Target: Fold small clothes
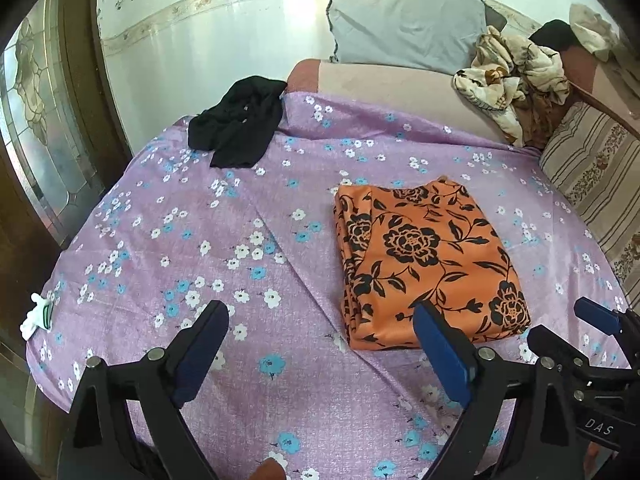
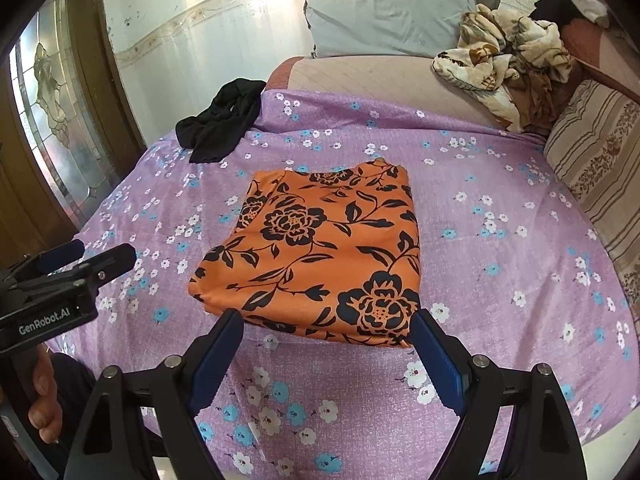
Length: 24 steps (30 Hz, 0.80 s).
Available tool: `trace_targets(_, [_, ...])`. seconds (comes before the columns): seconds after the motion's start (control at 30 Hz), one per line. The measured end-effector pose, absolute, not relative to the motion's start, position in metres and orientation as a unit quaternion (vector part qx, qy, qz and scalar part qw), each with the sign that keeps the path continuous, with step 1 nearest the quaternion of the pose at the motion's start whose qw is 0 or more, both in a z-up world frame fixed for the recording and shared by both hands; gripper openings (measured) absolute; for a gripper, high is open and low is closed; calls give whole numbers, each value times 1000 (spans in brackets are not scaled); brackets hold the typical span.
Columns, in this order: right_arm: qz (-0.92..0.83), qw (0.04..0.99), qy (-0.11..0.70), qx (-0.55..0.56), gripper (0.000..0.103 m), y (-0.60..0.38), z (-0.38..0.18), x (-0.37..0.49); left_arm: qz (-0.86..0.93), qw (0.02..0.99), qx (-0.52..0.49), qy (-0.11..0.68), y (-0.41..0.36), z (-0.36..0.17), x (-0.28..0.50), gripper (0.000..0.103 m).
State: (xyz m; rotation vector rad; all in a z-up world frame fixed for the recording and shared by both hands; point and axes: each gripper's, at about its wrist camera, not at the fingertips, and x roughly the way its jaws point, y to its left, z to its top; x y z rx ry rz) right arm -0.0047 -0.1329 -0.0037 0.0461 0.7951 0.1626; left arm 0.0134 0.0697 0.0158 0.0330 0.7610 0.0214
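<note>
An orange cloth with black flowers [image 1: 428,258] lies folded into a flat rectangle on the purple flowered bedsheet [image 1: 224,240]; it also shows in the right wrist view [image 2: 320,256]. A crumpled black garment [image 1: 236,122] lies at the sheet's far left edge, also in the right wrist view [image 2: 222,120]. My left gripper [image 1: 320,328] is open and empty, hovering just before the cloth's near left corner. My right gripper [image 2: 326,338] is open and empty, its fingers straddling the cloth's near edge from above. The right gripper also shows in the left wrist view [image 1: 568,324], and the left gripper in the right wrist view [image 2: 88,256].
A grey pillow [image 1: 404,24] and a crumpled flowered blanket [image 1: 512,76] lie at the bed's head. A striped cushion [image 1: 600,184] lines the right side. A small white item [image 1: 38,316] sits at the sheet's left edge. A wooden door with glass [image 1: 36,120] stands left.
</note>
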Motion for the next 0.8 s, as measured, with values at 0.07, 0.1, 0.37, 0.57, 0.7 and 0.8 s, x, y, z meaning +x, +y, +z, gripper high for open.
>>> trace_targets(0.07, [79,917,391,25,88,-133,-5,-2,7,928,14,373,71,16,13,94])
trace_targets(0.1, [80,916,392,26,88,-133,-5,-1,8,927,12,375,71,15,14,94])
trace_targets(0.37, [81,914,397,30,88,-132,-9,-4,12,923,6,385,76,10,17,94])
trace_targets(0.57, [84,916,392,19,88,-128,-5,-6,6,924,6,383,74,11,15,94])
trace_targets(0.7, [86,917,389,19,88,-127,-3,-5,6,922,4,387,74,8,15,94])
trace_targets(0.8, [93,910,403,21,88,-128,-12,-2,8,919,2,395,79,1,16,94])
